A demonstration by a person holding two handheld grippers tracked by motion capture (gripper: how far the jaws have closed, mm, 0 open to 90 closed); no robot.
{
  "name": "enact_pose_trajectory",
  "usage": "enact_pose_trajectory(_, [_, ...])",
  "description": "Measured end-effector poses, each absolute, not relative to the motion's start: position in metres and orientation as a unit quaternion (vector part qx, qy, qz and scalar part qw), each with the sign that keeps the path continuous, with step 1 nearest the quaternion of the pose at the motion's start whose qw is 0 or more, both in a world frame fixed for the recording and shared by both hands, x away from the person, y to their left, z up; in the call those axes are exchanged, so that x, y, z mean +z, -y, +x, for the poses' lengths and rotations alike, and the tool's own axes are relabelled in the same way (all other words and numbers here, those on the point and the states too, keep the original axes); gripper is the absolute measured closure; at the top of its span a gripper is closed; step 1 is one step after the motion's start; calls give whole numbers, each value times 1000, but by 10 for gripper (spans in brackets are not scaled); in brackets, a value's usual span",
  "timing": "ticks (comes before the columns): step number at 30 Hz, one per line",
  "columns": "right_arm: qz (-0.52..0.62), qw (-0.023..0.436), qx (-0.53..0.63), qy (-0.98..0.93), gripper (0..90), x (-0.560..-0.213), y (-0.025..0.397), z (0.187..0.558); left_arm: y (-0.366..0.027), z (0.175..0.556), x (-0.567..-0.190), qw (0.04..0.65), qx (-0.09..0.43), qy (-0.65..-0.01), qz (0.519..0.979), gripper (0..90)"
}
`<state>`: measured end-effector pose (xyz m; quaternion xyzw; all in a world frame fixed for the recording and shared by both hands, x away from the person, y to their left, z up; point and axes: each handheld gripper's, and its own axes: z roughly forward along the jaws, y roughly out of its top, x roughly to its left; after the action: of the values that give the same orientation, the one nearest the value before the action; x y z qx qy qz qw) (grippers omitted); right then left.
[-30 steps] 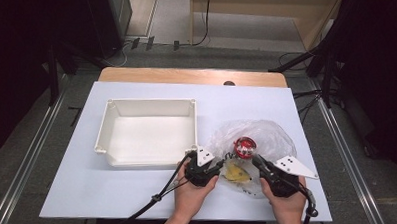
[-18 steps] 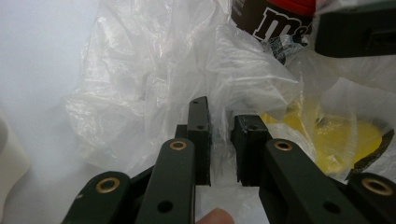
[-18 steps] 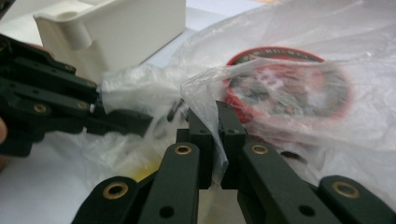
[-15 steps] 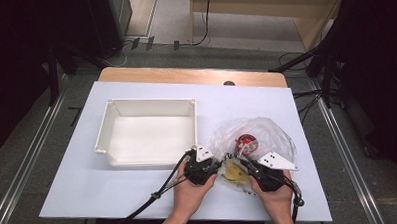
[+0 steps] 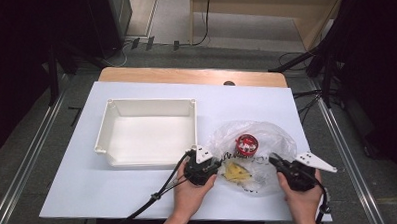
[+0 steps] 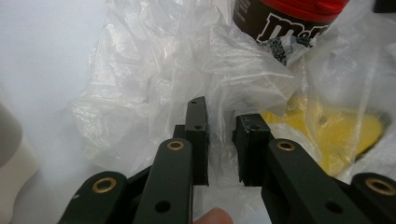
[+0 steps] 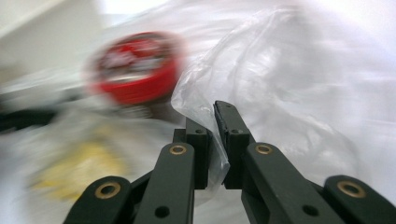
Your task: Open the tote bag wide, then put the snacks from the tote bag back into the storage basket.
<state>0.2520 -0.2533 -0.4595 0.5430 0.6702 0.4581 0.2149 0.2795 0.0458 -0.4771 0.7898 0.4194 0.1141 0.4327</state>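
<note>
high view puts a white bin [image 5: 146,135] at the left of the table [image 5: 266,97], and just right of it a crumpled clear plastic bag [image 5: 267,134] lying flat, with a red-lidded tub [image 5: 246,145] and a yellow item [image 5: 236,172] inside. the left gripper [image 5: 208,166] sits at the bag's near left edge and the right gripper [image 5: 278,161] at its near right edge, a hand behind each. left gripper view shows its jaws a small gap apart with wrinkled film [image 6: 154,93] between and around them; they look not quite pressed onto it. right gripper view, blurred, shows its jaws close together, pinching a fold of the film [image 7: 205,88]. the work looks like opening the bag to get at what is inside. to do it well, the left jaws should bite one layer only before any pull, then the two grips should draw apart gently and sideways, low over the table, so the mouth spreads without tearing or tipping the tub. the gripper views show how each set of jaws meets the film and the lettering on the tub's [image 6: 289,18] dark wall, which the high view is too far off to show; the high view alone gives the bin and where both grippers sit on the bag.
</note>
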Motion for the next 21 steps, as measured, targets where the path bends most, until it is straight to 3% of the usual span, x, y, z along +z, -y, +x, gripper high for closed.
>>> enact_pose_trajectory(3, [592,212,418,-656,849,-471,269,268,-45,280,-477,432,114,-419,791,788])
enact_pose_trajectory(5, [604,203,414,-650,777,-478,276,273,-46,280,-477,432,113,-419,790,784])
enact_pose_trajectory(8, [598,208,429,-644,438,-473,281,267,-46,280,-477,435,114,-419,789,776])
enact_pose_trajectory(11, [582,224,438,-648,156,-457,284,256,-46,280,-477,439,113,-420,786,764])
enact_pose_trajectory(16, [570,264,458,-629,64,-431,292,237,-47,280,-477,440,113,-419,786,774])
enact_pose_trajectory(21, [569,297,481,-597,67,-408,297,226,-46,280,-477,442,114,-422,784,803])
